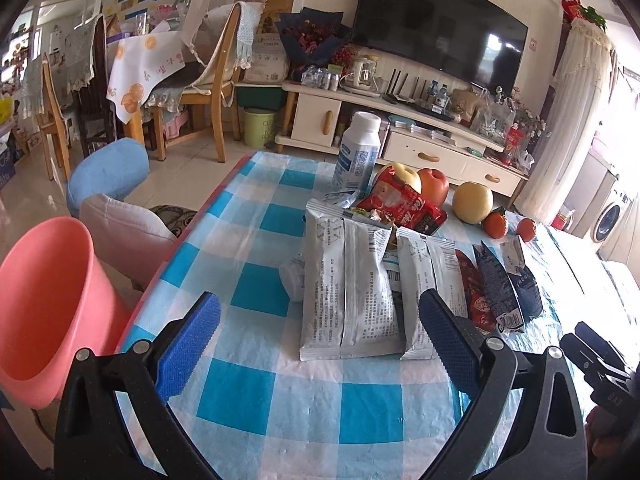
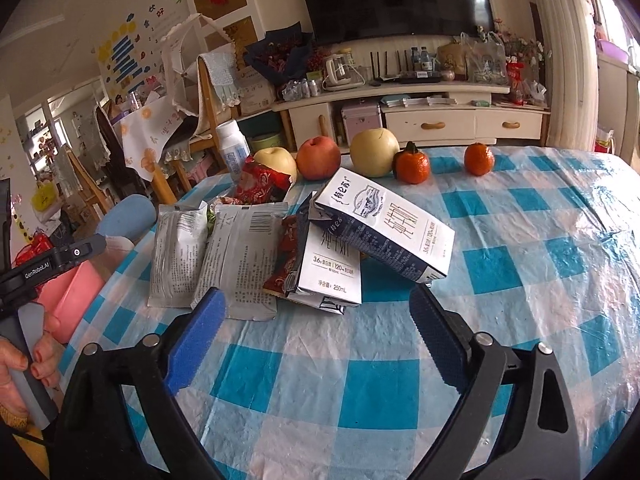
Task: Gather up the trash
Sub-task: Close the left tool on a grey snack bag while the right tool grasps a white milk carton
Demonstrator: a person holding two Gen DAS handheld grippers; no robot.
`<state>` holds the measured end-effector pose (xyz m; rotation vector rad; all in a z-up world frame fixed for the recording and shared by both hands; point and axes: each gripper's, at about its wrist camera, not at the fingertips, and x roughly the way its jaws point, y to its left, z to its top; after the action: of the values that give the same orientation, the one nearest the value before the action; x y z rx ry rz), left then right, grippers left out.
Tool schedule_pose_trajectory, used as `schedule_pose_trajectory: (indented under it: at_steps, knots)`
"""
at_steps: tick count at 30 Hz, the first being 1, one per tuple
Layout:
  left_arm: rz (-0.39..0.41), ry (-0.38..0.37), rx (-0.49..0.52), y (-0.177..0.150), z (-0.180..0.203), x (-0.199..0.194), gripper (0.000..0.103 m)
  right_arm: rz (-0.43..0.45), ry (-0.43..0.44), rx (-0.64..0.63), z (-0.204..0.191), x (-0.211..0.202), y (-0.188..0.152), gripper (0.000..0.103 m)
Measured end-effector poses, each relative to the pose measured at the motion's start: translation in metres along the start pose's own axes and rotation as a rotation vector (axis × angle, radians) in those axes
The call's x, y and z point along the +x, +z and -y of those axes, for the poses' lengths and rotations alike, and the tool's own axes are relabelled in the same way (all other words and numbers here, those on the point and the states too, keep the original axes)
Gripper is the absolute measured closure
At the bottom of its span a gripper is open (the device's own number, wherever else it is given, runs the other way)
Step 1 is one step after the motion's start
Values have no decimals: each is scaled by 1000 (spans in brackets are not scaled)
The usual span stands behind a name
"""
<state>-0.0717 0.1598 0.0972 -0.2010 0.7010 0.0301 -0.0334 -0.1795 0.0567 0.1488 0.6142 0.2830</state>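
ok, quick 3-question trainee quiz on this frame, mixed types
1. True or false: the right tool is clamped on a milk carton.
2. Where is the pink bin? A) beside the table's edge, off the checked tablecloth; B) on the table among the fruit; C) on the TV cabinet.
3. Fill in: the two grey foil packets lie ahead of the open left tool, and the white bottle stands ____.

Key: 1 false, both tools are open and empty; 2 A; 3 upright.
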Motion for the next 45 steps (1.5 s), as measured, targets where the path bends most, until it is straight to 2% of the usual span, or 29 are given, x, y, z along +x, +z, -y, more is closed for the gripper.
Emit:
schedule_pose_trajectory:
  at_steps: [1, 4, 12, 15, 20, 24, 31, 33, 35, 38, 39, 45]
  knots:
    - [-10, -1, -5, 1, -1, 4, 5, -18, 14, 9, 2, 5, 1, 25]
    - [-38, 3, -11, 2, 1, 19, 5, -73, 61, 52, 11, 22, 2, 25]
    - [-104, 54, 71, 5, 25, 66, 5, -144, 132, 119, 22, 53, 8, 25]
    - [-123, 90, 75, 4, 27, 83, 5, -156, 135, 119, 23, 64, 10, 25]
    - [-97, 120, 136, 6, 38, 92, 5, -162, 167, 154, 27, 73, 14, 31]
    - [-117, 117, 108, 9, 36, 102, 5, -161, 170, 175, 35, 79, 19, 35]
    - [-146, 119, 83, 9, 35, 116, 5, -180, 145, 189, 41, 90, 19, 35]
    - [-150, 127, 84, 9, 36, 120, 7, -183, 143, 190, 43, 92, 19, 35]
    - [-156, 132, 81, 7, 35, 122, 18, -190, 146, 196, 42, 94, 17, 35]
    - [-152, 152, 88, 6, 35, 121, 28, -196, 144, 194, 42, 94, 15, 38]
    - [-158, 152, 84, 6, 34, 121, 28, -195, 149, 194, 42, 94, 15, 42]
    - [-163, 127, 44, 6, 25, 115, 38, -191, 136, 168, 35, 91, 15, 42]
